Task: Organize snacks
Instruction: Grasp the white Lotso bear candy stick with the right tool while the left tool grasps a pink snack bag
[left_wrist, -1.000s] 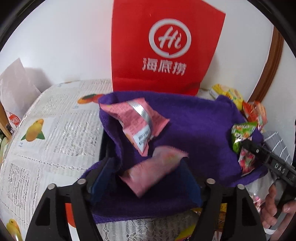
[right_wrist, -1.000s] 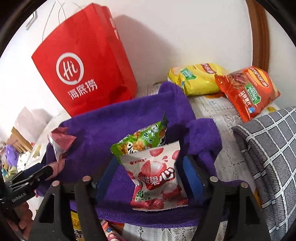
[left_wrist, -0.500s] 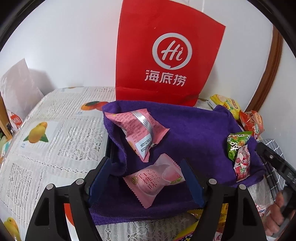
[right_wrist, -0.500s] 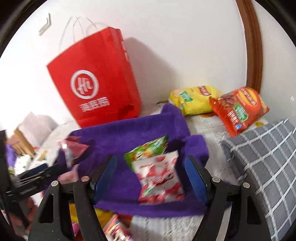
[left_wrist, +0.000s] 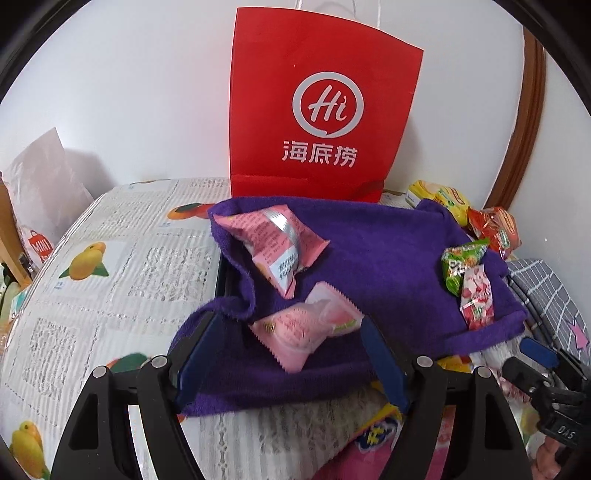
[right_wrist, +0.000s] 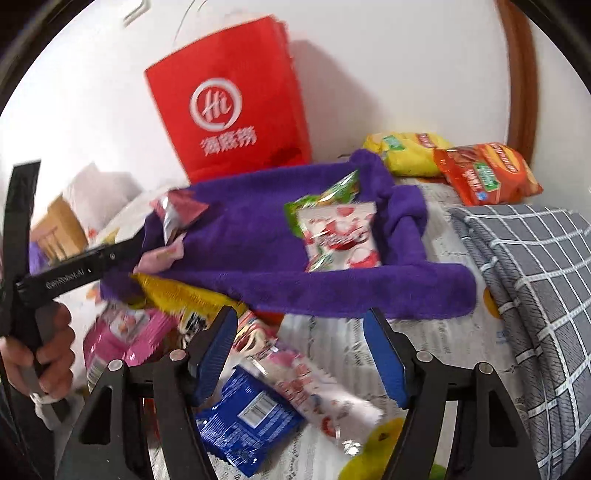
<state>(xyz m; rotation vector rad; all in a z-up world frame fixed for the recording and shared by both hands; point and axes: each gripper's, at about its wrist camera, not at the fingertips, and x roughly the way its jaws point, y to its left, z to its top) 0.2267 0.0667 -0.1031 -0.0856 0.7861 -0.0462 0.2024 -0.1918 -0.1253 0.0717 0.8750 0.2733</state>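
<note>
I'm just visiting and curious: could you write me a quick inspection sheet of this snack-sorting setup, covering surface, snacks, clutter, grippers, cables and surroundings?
Surface: fruit-print tablecloth.
Job's things: purple towel-lined tray holds two pink packets and a green packet under a strawberry packet; loose blue packet.
Clutter: yellow chip bag, orange chip bag, grey checked cloth.
Grippers: left gripper open, empty; right gripper closing, nothing gripped.
Cables: nothing seen.
Surroundings: red paper bag, white wall.

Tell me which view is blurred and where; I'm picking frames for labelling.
Left wrist view: mostly sharp, logo on the red paper bag crisp, fisheye bending the edges. Right wrist view: motion-smeared, bag lettering doubled, white-and-red snack packet on the purple towel soft, packets near the right gripper streaked.
</note>
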